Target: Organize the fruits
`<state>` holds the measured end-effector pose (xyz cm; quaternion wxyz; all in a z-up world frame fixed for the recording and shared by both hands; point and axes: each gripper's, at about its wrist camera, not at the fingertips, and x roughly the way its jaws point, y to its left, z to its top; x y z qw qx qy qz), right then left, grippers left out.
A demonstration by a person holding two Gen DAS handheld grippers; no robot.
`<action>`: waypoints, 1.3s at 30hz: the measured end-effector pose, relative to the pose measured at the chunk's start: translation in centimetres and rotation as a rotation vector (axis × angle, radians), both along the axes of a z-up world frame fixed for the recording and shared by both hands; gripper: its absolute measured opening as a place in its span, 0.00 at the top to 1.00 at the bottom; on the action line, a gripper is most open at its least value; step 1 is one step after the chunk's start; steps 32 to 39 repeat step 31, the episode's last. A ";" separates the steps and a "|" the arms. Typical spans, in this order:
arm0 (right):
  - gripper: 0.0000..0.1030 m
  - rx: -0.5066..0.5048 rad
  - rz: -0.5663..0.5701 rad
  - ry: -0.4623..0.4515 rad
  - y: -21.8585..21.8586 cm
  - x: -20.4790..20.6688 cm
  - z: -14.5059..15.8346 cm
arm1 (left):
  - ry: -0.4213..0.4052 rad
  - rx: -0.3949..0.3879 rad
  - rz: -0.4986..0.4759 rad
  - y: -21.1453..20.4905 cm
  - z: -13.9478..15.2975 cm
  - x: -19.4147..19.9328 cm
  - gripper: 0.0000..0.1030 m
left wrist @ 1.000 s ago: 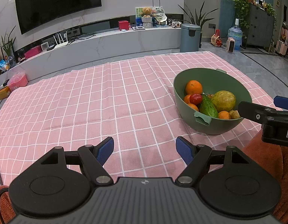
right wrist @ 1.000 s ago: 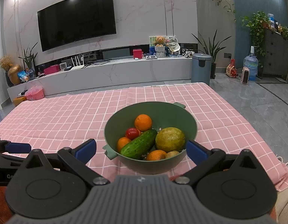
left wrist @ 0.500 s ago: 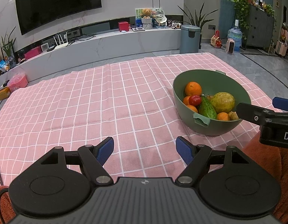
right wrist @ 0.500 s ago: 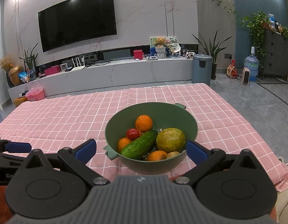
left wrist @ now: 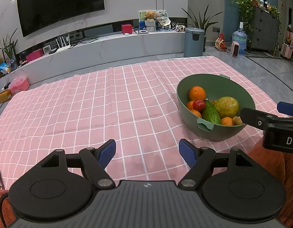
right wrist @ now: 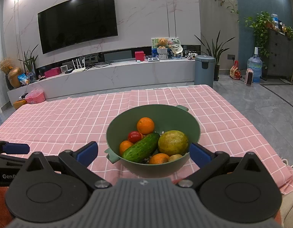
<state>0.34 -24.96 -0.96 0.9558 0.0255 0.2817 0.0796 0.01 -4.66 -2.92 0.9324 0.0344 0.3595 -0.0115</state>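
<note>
A green bowl [right wrist: 192, 121] [left wrist: 186, 87] stands on the pink checked tablecloth [left wrist: 108, 104], near its right front part. It holds an orange [right wrist: 145, 125], a red tomato [right wrist: 134, 136], a cucumber [right wrist: 141, 150], a large yellow-green fruit [right wrist: 173, 142] and smaller oranges [right wrist: 159, 158]. My right gripper [right wrist: 143, 153] is open, its blue pads to either side of the bowl's near wall, nothing held. My left gripper [left wrist: 147, 153] is open over bare cloth, left of the bowl. The right gripper's fingers [left wrist: 256, 116] show at the right edge of the left wrist view.
Beyond the cloth runs a long marble TV bench [right wrist: 116, 76] with a wall TV [right wrist: 78, 30] above. A grey bin [right wrist: 204, 70] and a water bottle [right wrist: 254, 68] stand on the floor at the right. The cloth's right edge [right wrist: 275, 152] hangs near the bowl.
The bowl has shifted slightly up and left in the left wrist view, so the left gripper has moved a little. Both grippers stay open.
</note>
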 end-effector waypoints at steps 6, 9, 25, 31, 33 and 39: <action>0.04 0.001 -0.001 0.001 0.0 0.0 0.0 | 0.000 0.003 0.001 0.0 0.0 0.0 0.14; 0.04 0.002 -0.003 0.000 0.0 0.0 0.0 | -0.001 0.004 0.000 0.0 0.0 0.0 0.14; 0.04 0.000 -0.004 -0.001 0.0 0.0 0.0 | -0.010 0.009 0.005 0.1 0.3 -0.3 0.14; 0.04 -0.004 -0.006 0.000 0.0 0.0 -0.1 | -0.015 0.012 -0.002 0.0 0.3 -0.3 0.14; 0.04 -0.004 -0.006 0.000 0.0 0.0 -0.1 | -0.015 0.012 -0.002 0.0 0.3 -0.3 0.14; 0.04 -0.004 -0.006 0.000 0.0 0.0 -0.1 | -0.015 0.012 -0.002 0.0 0.3 -0.3 0.14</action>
